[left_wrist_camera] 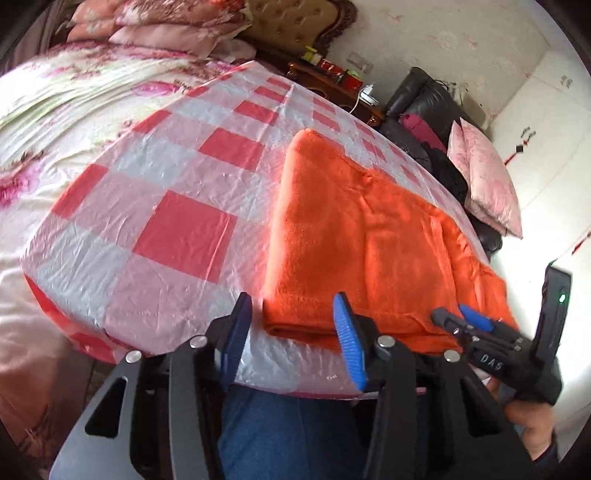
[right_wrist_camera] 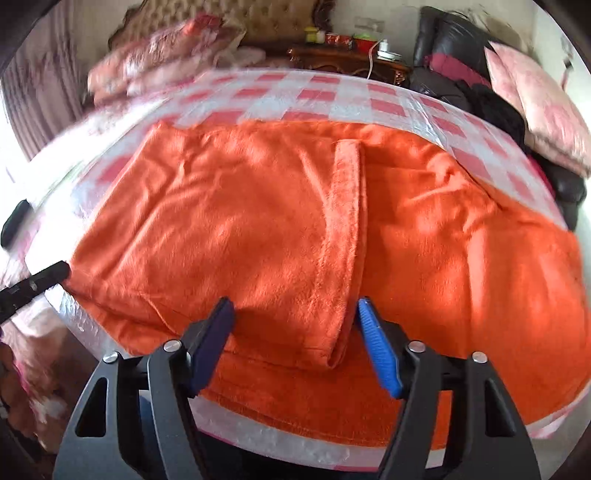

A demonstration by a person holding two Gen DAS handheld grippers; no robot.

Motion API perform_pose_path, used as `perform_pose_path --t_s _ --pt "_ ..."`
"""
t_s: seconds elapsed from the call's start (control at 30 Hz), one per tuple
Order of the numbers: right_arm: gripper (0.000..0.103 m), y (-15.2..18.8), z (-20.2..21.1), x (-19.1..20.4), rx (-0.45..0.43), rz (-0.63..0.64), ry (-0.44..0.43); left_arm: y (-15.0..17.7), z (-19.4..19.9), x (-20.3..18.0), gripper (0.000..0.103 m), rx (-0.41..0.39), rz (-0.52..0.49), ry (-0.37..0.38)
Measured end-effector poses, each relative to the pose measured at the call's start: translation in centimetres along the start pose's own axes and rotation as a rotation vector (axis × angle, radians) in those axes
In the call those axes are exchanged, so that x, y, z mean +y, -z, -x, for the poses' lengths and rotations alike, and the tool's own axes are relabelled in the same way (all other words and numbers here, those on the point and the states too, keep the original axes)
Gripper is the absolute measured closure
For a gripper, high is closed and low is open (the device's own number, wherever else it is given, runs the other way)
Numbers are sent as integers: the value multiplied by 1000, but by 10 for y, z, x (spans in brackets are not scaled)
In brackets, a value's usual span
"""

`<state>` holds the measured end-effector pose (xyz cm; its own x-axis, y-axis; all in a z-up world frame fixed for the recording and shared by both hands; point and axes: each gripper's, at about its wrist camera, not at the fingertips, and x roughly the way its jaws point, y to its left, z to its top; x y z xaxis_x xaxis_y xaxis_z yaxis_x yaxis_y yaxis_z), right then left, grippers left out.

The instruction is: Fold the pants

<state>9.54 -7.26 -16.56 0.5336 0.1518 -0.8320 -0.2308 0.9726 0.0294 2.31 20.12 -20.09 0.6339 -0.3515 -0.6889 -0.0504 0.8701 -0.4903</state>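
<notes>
The orange fleece pants (right_wrist_camera: pixel 280 229) lie flat on a red-and-white checked plastic sheet (left_wrist_camera: pixel 155 206) spread over the bed, along its near edge, with one part folded over so a doubled edge runs down the middle. The left tongs (left_wrist_camera: pixel 295 332) hang spread at the pants' near left corner, gripping nothing. The right tongs (right_wrist_camera: pixel 295 332) are spread too, poised over the folded edge at the near hem, empty. Beyond the sheet, floral pillows (left_wrist_camera: pixel 155 22) are piled by a tufted headboard (left_wrist_camera: pixel 291 18), and a pink cushion (left_wrist_camera: pixel 487 181) leans on a dark sofa (left_wrist_camera: pixel 424 103).
</notes>
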Motion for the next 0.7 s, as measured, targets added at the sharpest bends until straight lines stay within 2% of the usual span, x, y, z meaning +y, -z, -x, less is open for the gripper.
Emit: perform_pose_path --t_s 0.1,0.2,0.43,0.57,0.7 --pt "37 1 1 3 -6 36 16 -4 -6 13 62 30 119 79" --pt "37 2 2 2 -1 17 11 -3 -10 33 76 76 285 186" --pt "37 2 -1 3 -2 23 10 12 -26 67 77 134 586 421" --pt "37 1 -1 3 -4 25 4 21 -29 72 76 154 658 465" --pt "36 2 -1 2 -4 26 5 16 -28 66 76 114 637 425"
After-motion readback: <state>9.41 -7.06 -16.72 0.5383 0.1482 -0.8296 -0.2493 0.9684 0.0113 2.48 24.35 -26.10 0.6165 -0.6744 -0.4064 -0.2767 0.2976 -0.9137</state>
